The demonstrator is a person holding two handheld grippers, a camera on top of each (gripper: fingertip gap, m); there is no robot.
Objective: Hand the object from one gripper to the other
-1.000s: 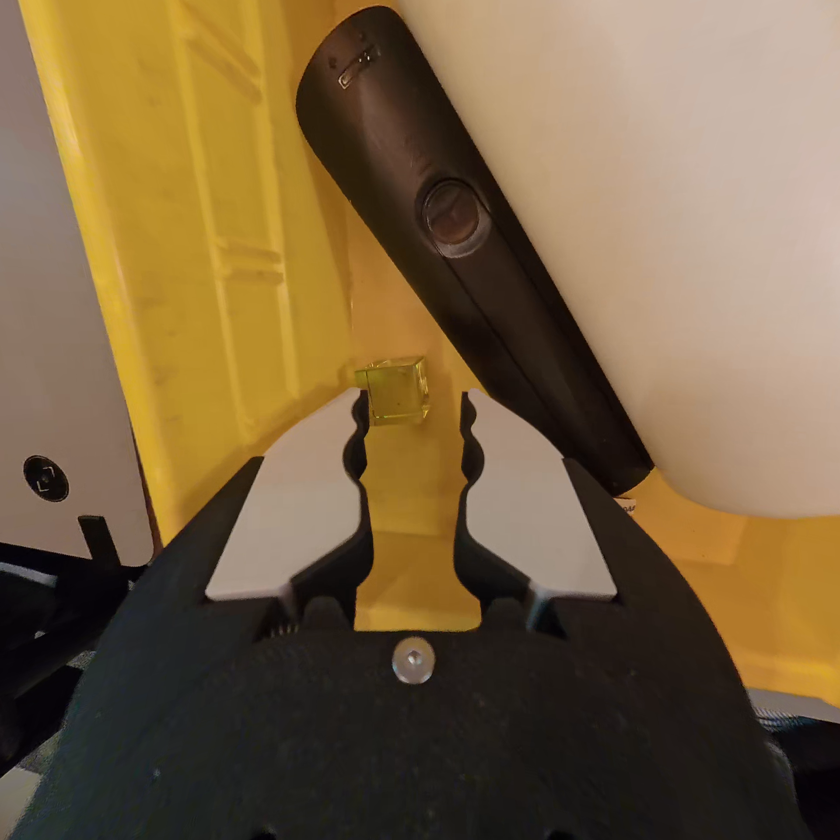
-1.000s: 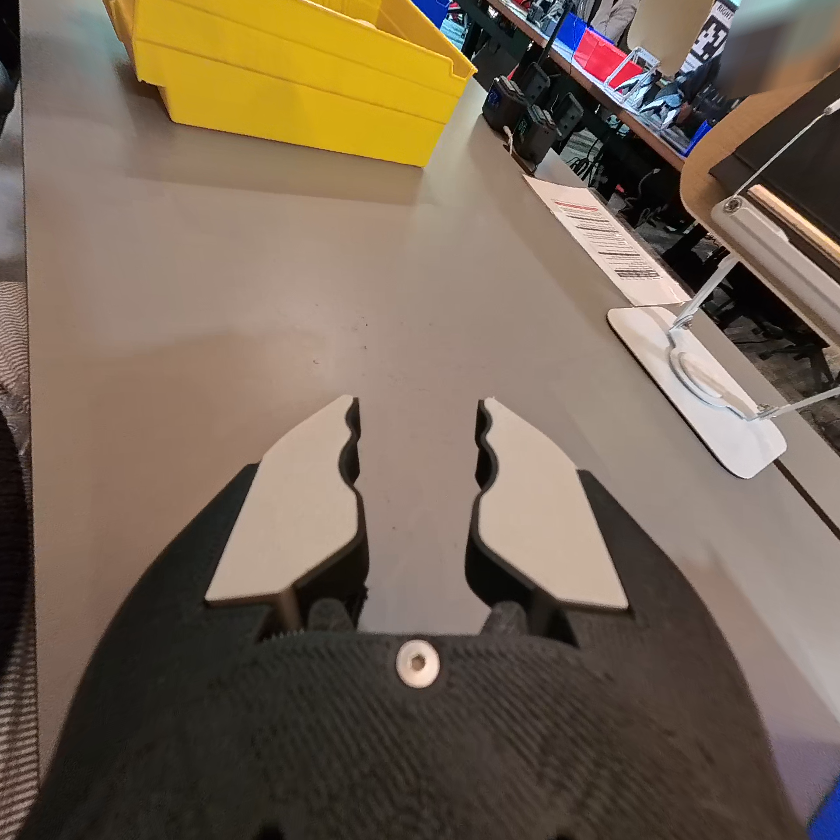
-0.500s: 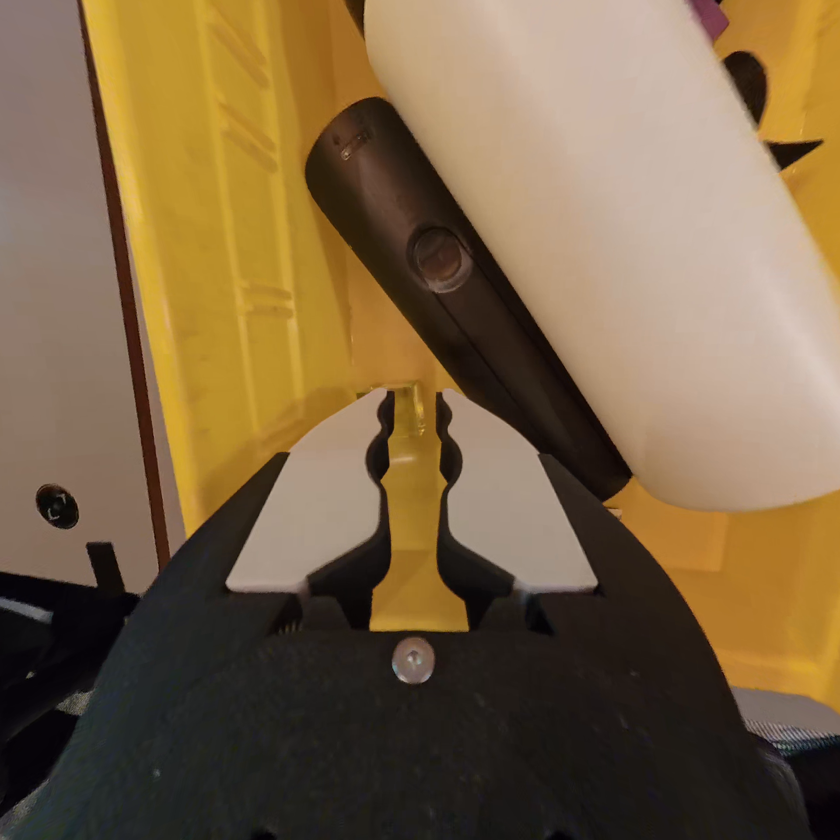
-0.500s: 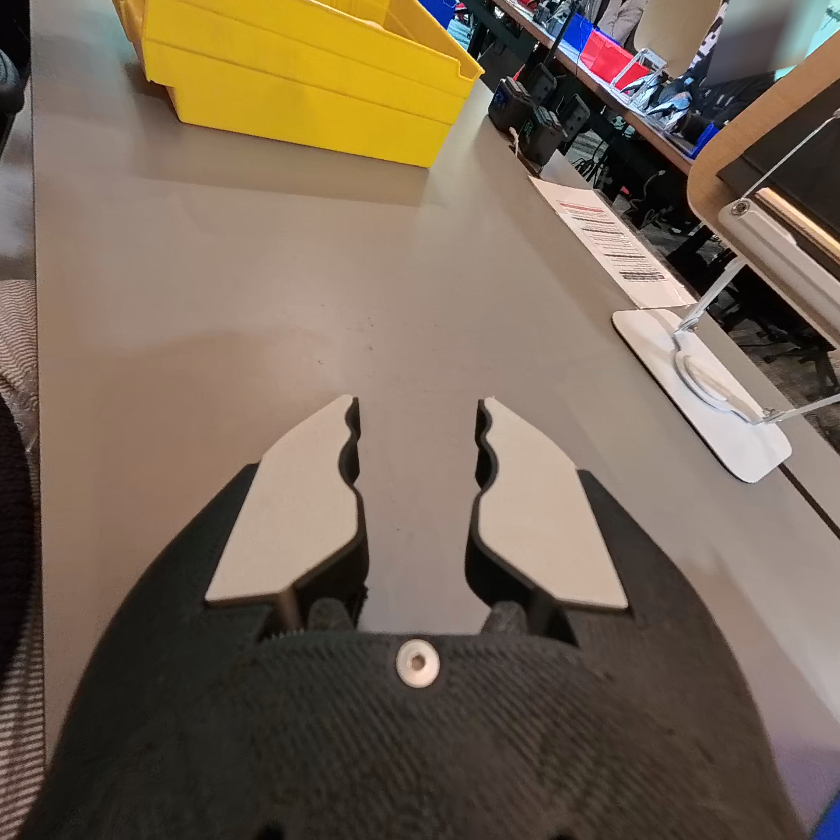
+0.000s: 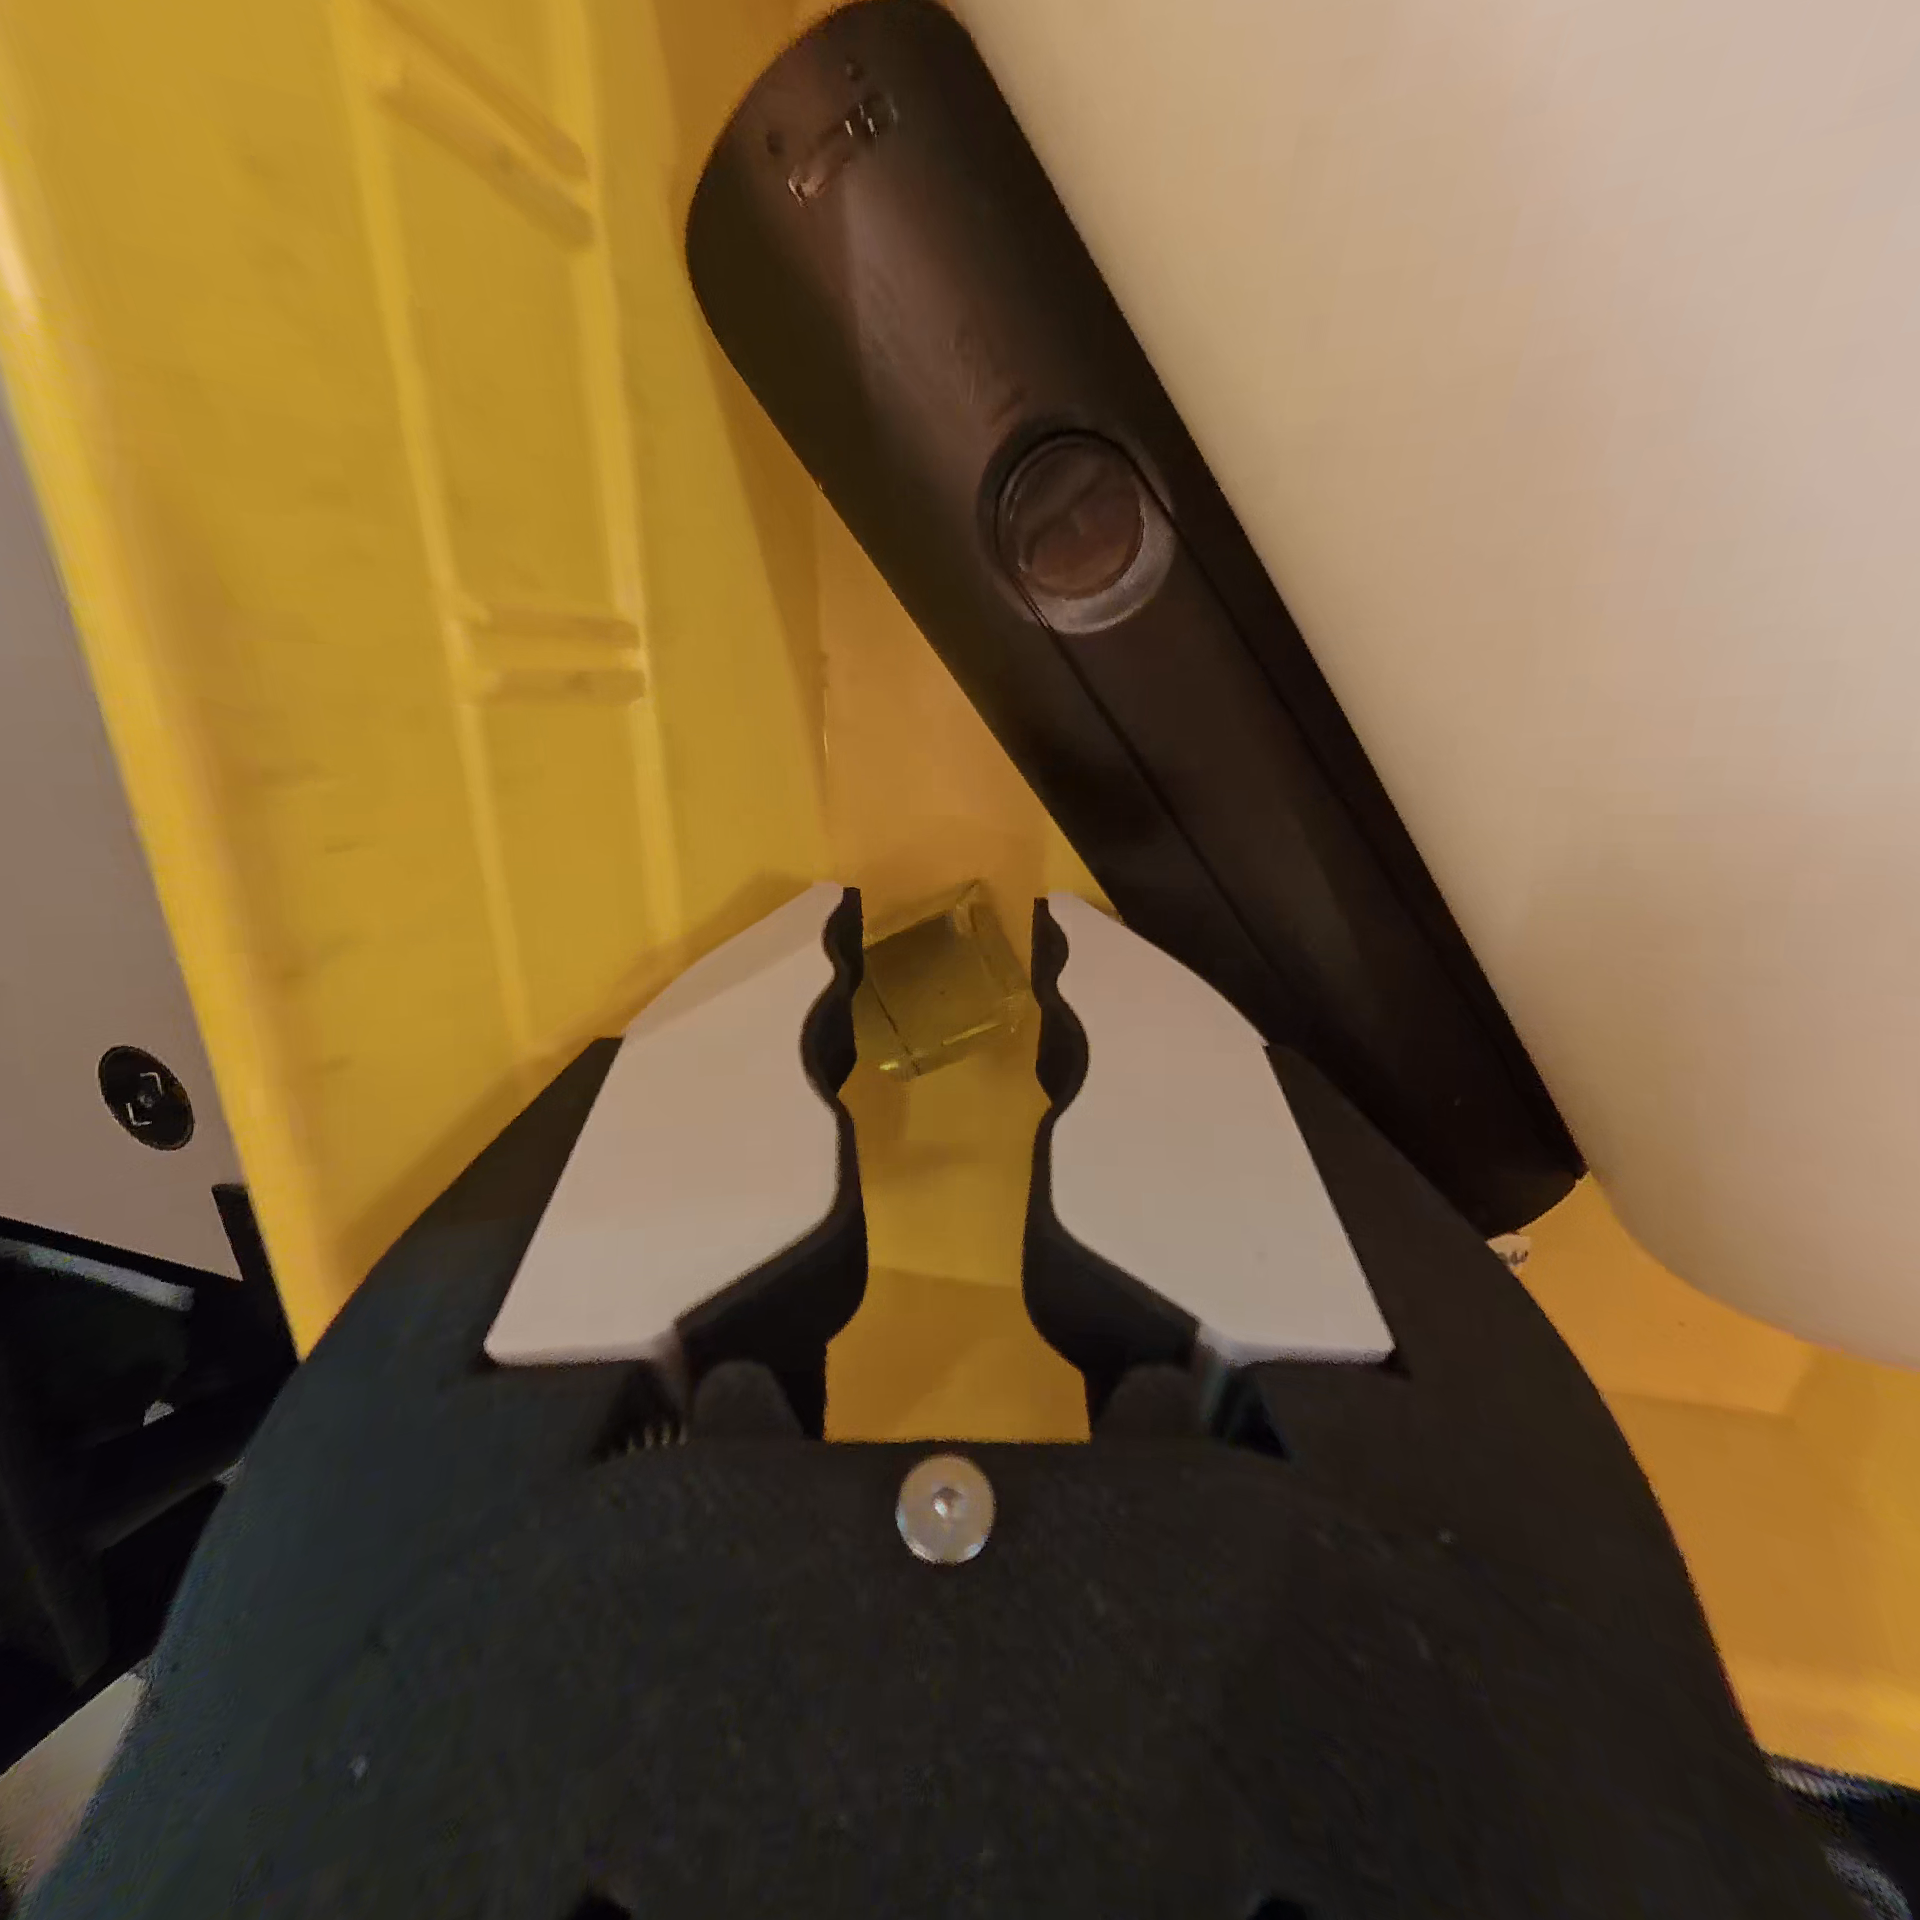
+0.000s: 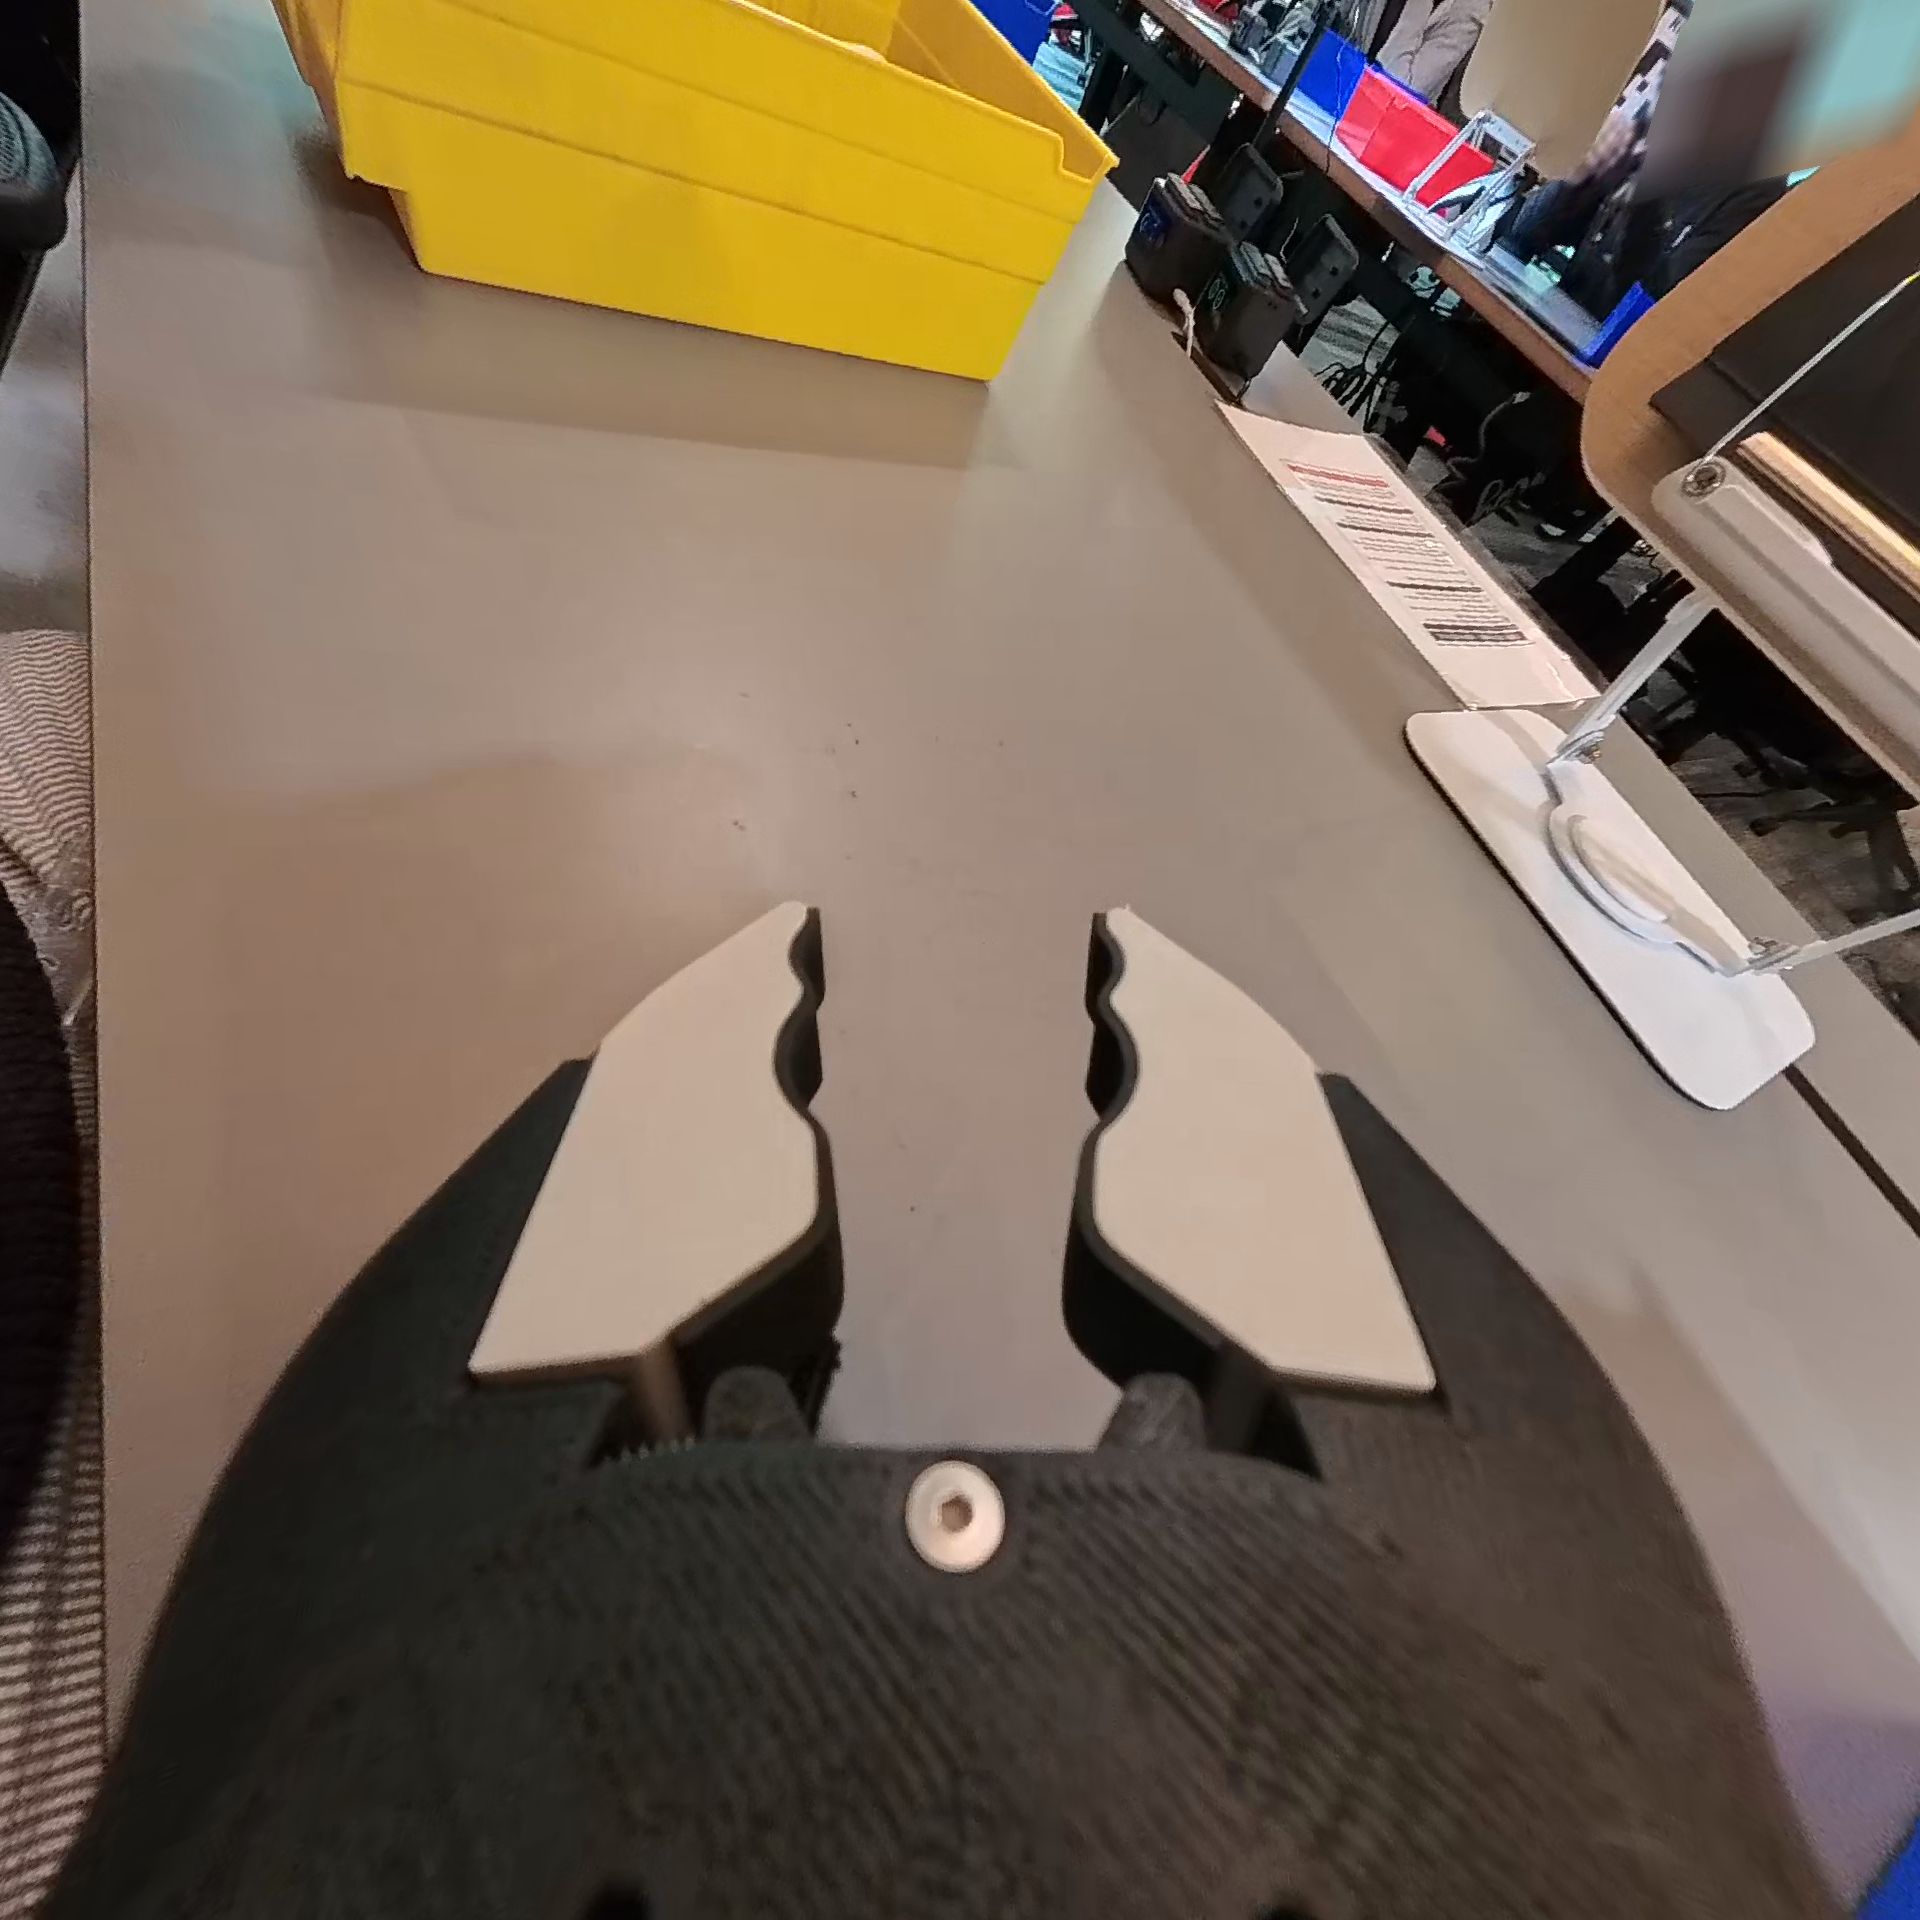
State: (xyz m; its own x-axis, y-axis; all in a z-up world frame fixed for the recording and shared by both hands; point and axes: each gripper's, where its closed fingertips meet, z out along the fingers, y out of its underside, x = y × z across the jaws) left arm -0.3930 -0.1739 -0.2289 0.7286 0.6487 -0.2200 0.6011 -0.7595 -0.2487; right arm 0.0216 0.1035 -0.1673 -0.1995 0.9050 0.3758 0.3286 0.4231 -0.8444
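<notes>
A small clear yellow cube (image 5: 940,997) lies low inside a yellow bin (image 5: 416,623), tilted. My left gripper (image 5: 945,914) is down in the bin and its two fingertips sit against the cube's sides, so it is shut on the cube. My right gripper (image 6: 954,925) is open and empty, held just above the grey table (image 6: 623,623), away from the bin. The left gripper does not show in the right wrist view.
In the bin, a long black object (image 5: 1039,520) and a large white rounded object (image 5: 1507,520) lean close on the right of the left fingers. On the table are stacked yellow bins (image 6: 707,208), black devices (image 6: 1236,281), a paper sheet (image 6: 1403,561) and a white stand base (image 6: 1621,935). My right fingertips sit around 50 centimeters from my left ones.
The left jaws narrowed in front of the cube half a second ago; now they stand a little wider with the cube between the tips, and the cube has tilted. The right gripper drifted slightly.
</notes>
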